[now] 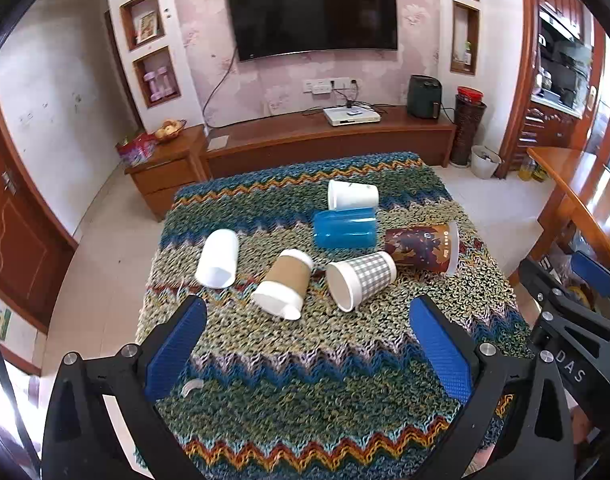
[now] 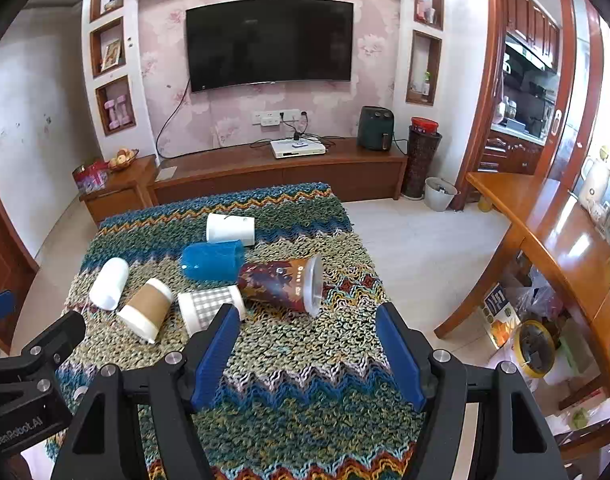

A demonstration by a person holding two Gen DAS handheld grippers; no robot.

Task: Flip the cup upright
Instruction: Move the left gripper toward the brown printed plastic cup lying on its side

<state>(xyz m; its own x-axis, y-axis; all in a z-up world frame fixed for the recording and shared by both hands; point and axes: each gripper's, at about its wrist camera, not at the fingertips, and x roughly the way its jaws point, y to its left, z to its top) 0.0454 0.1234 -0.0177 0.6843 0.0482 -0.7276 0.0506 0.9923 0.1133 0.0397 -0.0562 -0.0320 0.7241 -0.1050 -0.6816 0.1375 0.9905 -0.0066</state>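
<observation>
Six cups: all lying sideways on the table (image 1: 345, 360); none righted.
Nearest: checked cup (image 1: 361, 280), sleeved cup (image 1: 285, 284).
Left hand-held gripper (image 1: 305, 344): spread wide, nothing held.
Right hand-held gripper (image 2: 307, 348): spread wide, nothing held.
Remaining: everything.

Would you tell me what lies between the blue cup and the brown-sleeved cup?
Only bare knitted cloth between blue cup and brown-sleeved cup, clearest in left wrist view.
</observation>
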